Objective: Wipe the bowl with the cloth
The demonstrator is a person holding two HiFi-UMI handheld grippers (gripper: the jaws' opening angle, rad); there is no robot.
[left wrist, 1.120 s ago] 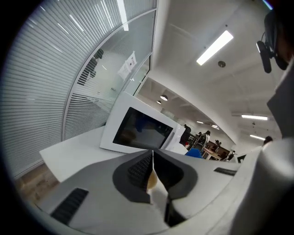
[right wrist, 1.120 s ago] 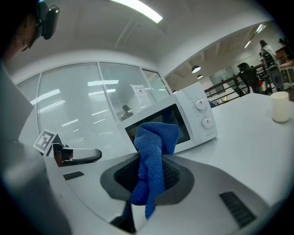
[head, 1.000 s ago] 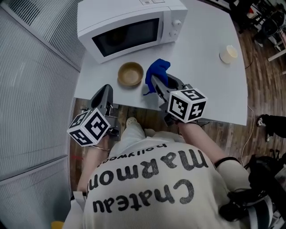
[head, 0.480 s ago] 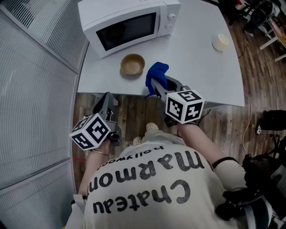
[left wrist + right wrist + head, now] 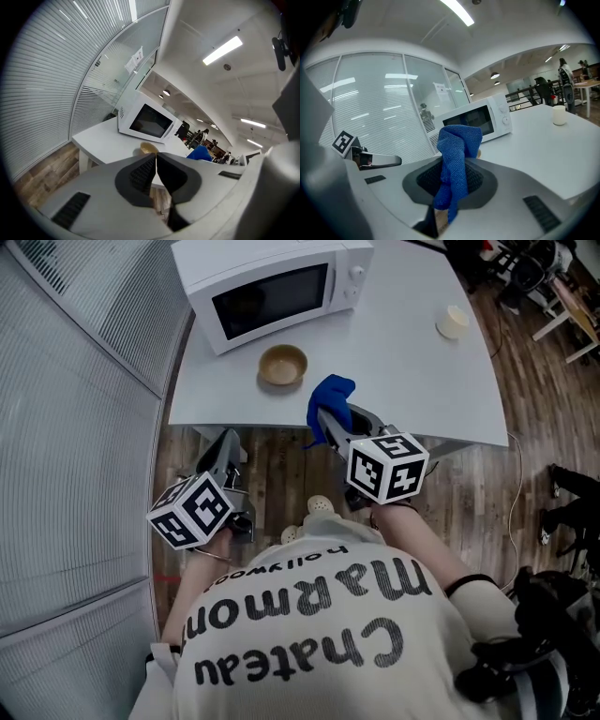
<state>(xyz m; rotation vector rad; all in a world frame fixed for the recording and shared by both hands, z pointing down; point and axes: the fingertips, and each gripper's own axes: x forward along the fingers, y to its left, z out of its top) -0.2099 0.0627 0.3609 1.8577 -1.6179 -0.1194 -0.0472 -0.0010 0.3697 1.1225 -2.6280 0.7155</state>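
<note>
Steadying looks like the first need. The left gripper [image 5: 225,442] hangs just short of the table's [image 5: 412,381] near edge, jaws pressed together on nothing. The bowl [image 5: 283,365] sits ahead of that claw and a little to its right, in front of the microwave [image 5: 272,287]. I'd spread those jaws and brace the rim, or the light bowl may skate under the wipe. The right gripper [image 5: 323,423] pinches the blue cloth [image 5: 330,395], which stands bunched beyond its tips. From this claw the bowl lies ahead and to the left, not touching the cloth. It should bring the free bunch down into the hollow and sweep round the wall, keeping the hard tips off the bowl. A cup [image 5: 452,322] stands well off to its right, out of the way.
</note>
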